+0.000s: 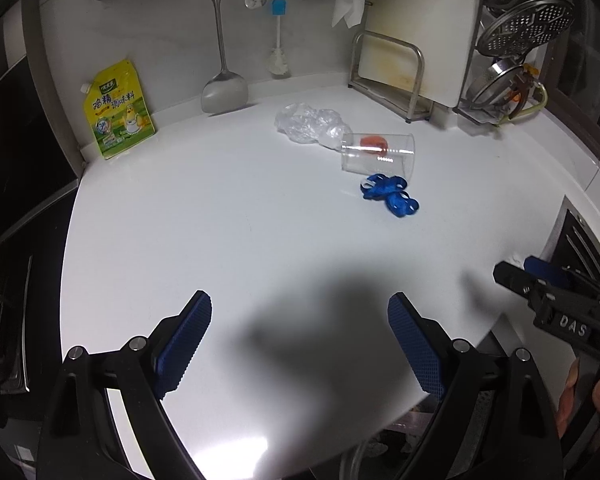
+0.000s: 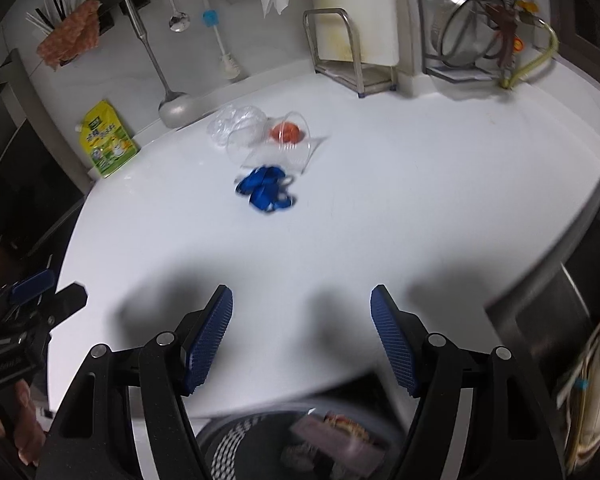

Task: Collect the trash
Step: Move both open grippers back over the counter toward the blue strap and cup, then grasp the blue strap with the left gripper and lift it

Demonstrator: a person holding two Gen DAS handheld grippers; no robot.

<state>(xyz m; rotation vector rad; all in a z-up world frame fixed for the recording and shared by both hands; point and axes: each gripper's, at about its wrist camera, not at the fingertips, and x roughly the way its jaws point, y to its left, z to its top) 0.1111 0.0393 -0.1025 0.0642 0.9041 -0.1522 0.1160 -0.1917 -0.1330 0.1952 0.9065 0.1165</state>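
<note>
A clear plastic cup (image 1: pixel 378 156) (image 2: pixel 274 144) lies on its side on the white counter (image 1: pixel 260 240), with an orange scrap (image 1: pixel 374 144) (image 2: pixel 286 133) showing through it. A crumpled clear plastic bag (image 1: pixel 310 123) (image 2: pixel 236 122) lies behind it, and a crumpled blue wrapper (image 1: pixel 390 196) (image 2: pixel 266 191) lies in front. My left gripper (image 1: pixel 300 340) hangs open over the near counter, nothing between its blue pads. My right gripper (image 2: pixel 302 336) is open too and empty, above the counter's front edge. A bin (image 2: pixel 300 444) with trash inside sits below it, blurred.
A yellow seasoning pouch (image 1: pixel 118 112) leans at the back left. A spatula (image 1: pixel 224 88), spoon and brush hang on the back wall. A cutting board rack (image 1: pixel 392 76) and strainers (image 1: pixel 524 28) stand back right. A sink (image 2: pixel 560 292) lies right, a dark stove (image 1: pixel 4 300) left.
</note>
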